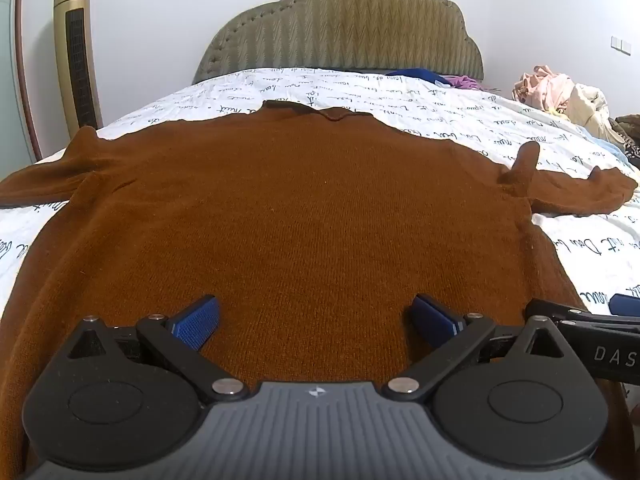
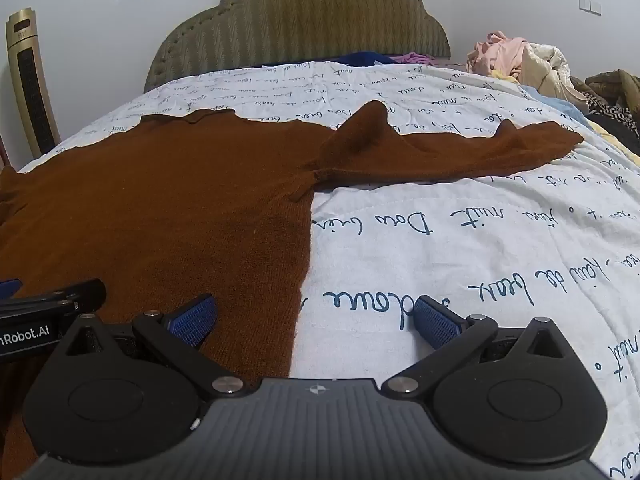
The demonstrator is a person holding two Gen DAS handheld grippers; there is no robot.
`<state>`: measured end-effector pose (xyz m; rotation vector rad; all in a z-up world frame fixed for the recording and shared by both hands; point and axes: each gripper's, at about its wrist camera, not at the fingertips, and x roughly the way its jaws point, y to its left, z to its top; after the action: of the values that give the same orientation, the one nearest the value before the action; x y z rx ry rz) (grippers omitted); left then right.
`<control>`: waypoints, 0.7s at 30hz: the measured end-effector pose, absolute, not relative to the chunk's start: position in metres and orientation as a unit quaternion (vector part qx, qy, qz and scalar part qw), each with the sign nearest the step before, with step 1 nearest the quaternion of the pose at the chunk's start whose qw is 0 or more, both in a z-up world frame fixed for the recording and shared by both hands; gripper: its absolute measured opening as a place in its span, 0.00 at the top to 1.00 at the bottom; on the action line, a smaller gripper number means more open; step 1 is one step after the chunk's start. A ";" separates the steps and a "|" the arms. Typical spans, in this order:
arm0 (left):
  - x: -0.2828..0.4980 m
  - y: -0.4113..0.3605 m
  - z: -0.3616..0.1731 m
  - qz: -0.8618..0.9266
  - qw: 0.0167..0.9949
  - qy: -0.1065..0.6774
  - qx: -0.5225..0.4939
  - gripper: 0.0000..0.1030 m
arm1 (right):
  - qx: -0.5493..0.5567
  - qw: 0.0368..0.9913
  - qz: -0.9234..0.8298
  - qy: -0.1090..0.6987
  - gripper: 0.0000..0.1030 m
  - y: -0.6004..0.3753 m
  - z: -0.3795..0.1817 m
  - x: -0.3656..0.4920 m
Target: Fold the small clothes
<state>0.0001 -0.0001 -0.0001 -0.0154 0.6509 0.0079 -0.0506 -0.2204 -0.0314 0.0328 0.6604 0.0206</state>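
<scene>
Brown sweater (image 1: 304,200) lies flat on the bed (image 2: 460,240), neckline toward the headboard (image 1: 340,24), both sleeves spread out sideways. Spread this way, hem nearest the two tools, it looks laid out ready for a first fold; no fold is visible yet.

Right sleeve (image 2: 460,152) carries a raised pucker at the shoulder, so the cloth is not fully smooth there.

Left gripper (image 1: 314,322): hovers over the lower middle of the sweater, tilted downward. Jaws spread wide, nothing between them, blue pads (image 1: 198,322) clear of the knit as far as can be told.

Right gripper (image 2: 314,322): sits over the sweater's right side edge, one pad above the knit, the other above the quilt. Jaws likewise wide, holding nothing.

Judgement: both tools are placed near the hem, apparently for a first grasp.

Pile of other clothes (image 2: 520,60) lies at the far right of the bed, well apart.
</scene>
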 end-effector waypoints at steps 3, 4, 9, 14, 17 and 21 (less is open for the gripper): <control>0.000 0.000 0.000 0.003 0.948 0.319 -0.008 0.00 | 0.017 0.946 0.011 0.324 0.00 -0.221 -0.031 -0.051; 0.000 -0.001 0.000 0.003 0.948 0.319 -0.008 0.00 | 0.017 0.946 0.010 0.324 0.00 -0.220 -0.031 -0.050; 0.000 0.000 0.000 0.004 0.948 0.319 -0.009 0.00 | 0.020 0.946 0.011 0.323 0.00 -0.221 -0.031 -0.051; 0.000 0.000 0.000 0.003 0.948 0.319 -0.009 0.00 | 0.021 0.946 0.012 0.323 0.00 -0.222 -0.031 -0.051; 0.000 0.000 0.000 0.003 0.948 0.319 -0.009 0.00 | 0.021 0.946 0.012 0.323 0.00 -0.221 -0.031 -0.051; 0.000 0.000 0.000 0.003 0.948 0.319 -0.010 0.00 | 0.021 0.946 0.012 0.323 0.00 -0.221 -0.031 -0.051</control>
<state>0.0000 0.0000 0.0000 -0.0197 0.6492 0.0067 -0.0512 -0.2214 -0.0314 0.0435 0.6581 0.0246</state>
